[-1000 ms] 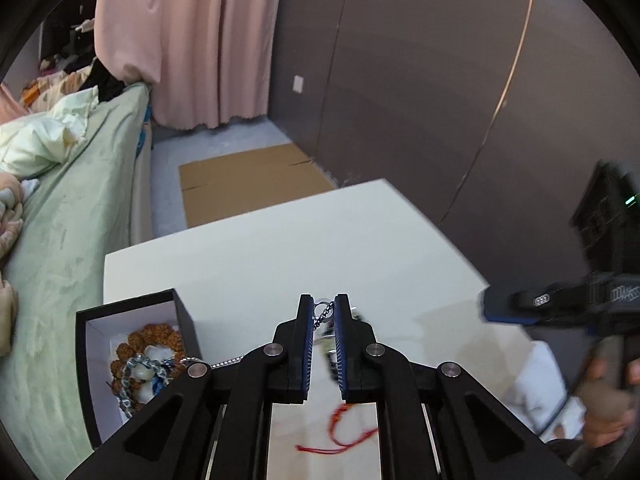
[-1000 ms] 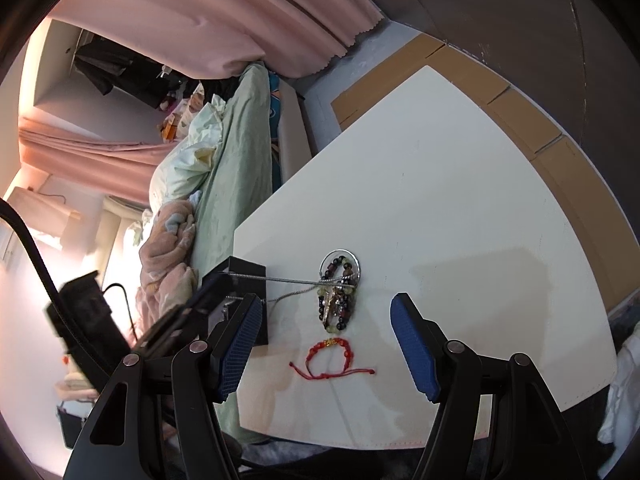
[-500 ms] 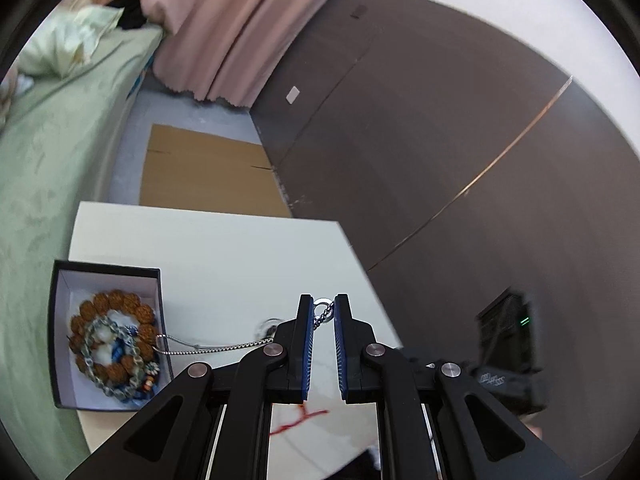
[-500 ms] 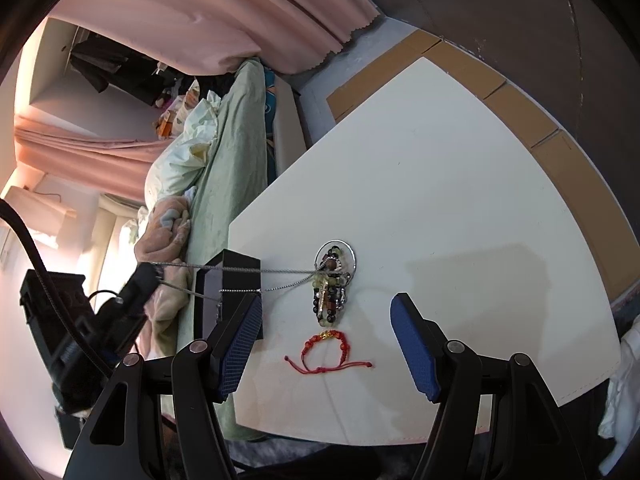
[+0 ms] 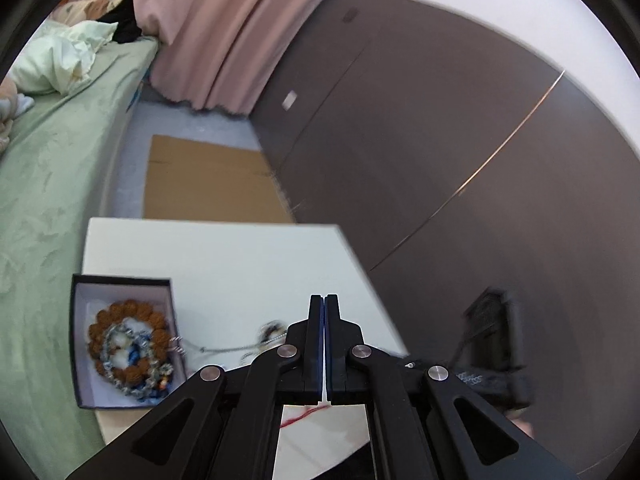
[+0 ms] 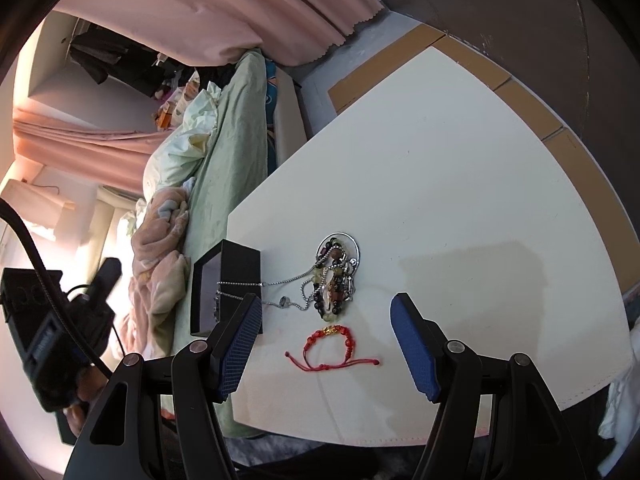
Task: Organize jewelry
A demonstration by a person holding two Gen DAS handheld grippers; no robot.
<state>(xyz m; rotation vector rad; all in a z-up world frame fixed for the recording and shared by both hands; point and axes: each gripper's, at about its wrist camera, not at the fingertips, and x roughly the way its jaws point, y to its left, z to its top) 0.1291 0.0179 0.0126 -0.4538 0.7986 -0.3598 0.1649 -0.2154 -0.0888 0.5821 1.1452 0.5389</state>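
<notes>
The box (image 6: 224, 292) sits at the desk's (image 6: 460, 184) left edge. A chain (image 6: 280, 282) trails from it rightward to the pile (image 6: 336, 280). Left gripper (image 5: 324, 344) clenched empty; right gripper (image 6: 326, 350) gaping, nearer the red bracelet (image 6: 332, 348).

White bench (image 6: 460, 184) centre frame. Green bed (image 5: 44, 184) along left, crumpled pale bedding (image 5: 60, 60) upper left. Pink curtain (image 5: 224, 28) top. Flat cardboard (image 5: 208, 184) on floor beside dark wall panels (image 5: 420, 152).
</notes>
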